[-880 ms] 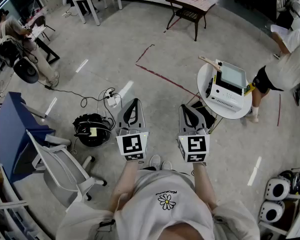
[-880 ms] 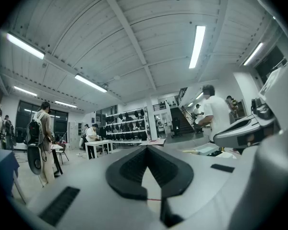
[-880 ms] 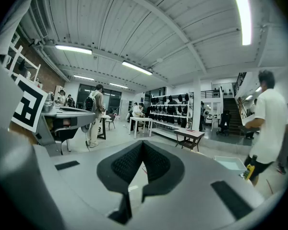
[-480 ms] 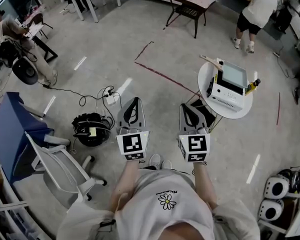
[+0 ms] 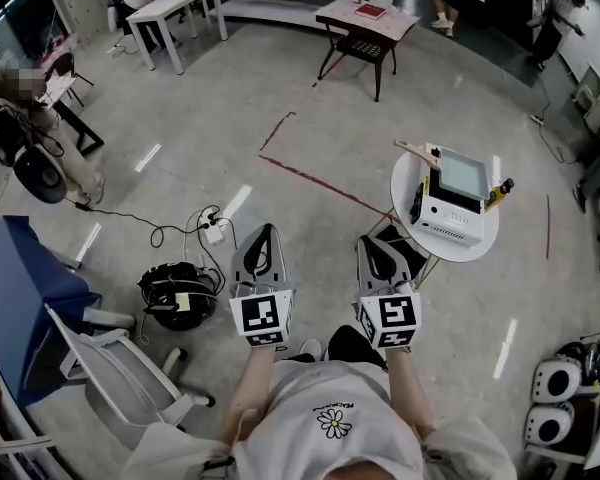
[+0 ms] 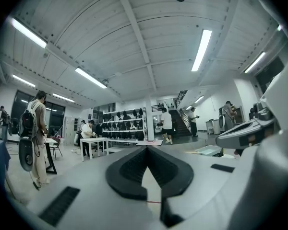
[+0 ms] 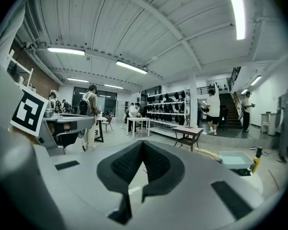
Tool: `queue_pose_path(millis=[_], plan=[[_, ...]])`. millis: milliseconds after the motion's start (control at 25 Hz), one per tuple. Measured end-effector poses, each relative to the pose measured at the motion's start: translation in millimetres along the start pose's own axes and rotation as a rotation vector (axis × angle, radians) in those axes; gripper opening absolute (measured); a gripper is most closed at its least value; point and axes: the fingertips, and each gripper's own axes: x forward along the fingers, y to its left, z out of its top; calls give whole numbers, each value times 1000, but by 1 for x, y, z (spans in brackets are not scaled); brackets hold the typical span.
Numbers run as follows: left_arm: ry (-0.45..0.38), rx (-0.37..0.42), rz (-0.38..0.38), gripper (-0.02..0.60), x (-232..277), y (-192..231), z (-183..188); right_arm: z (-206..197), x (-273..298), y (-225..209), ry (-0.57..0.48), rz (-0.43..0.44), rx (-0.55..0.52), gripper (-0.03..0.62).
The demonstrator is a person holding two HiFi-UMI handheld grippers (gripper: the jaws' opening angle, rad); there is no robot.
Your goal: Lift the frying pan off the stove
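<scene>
Left gripper [image 5: 263, 232]: being held over the floor, well to the left of the round table [image 5: 404, 184]; its jaws are being kept pressed together with nothing between them.
Right gripper [image 5: 378, 242]: being carried just beside the left one, on the side nearer the round table but still apart from it; it is clenched shut and empty as well.
Change: the pair is still being held in the same side-by-side pose, while the round table is being brought slightly lower in the head view. The bystander who was standing at the table's right edge is no longer being seen there.
Meaning: an approach is judged to be under way. No reach is being made yet, and the space around the table is being left free.
Stove [image 5: 440, 211]: being seen as a white box on the round table.
Frying pan [image 5: 463, 174]: taken to be the square pale tray resting on top of the stove, not yet lifted.
Handle [image 5: 413, 149]: being pointed off the table's far-left edge, ahead and to the right of both grippers.
</scene>
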Motion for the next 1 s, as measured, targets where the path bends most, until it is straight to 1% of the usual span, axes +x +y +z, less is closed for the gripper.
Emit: queue_pose_path(millis=[200,440,600,800,1000], plan=[[-14,-1,-22,0,24,2,-2,-1,20,-10,-3,-11,-3,3],[-27,9,-4,0,55,12,-13,-6,57,-22,-26,11,4,3],[-30,14,12,0,85,22,-22,-11,92,-35,-34,25,10,3],[-30,24,18,0,146,28,-23,-11,147,-63,-27,41,32,3],[-59,32,11,0,231,30,0,6,218,-104,-26,55,35,3]])
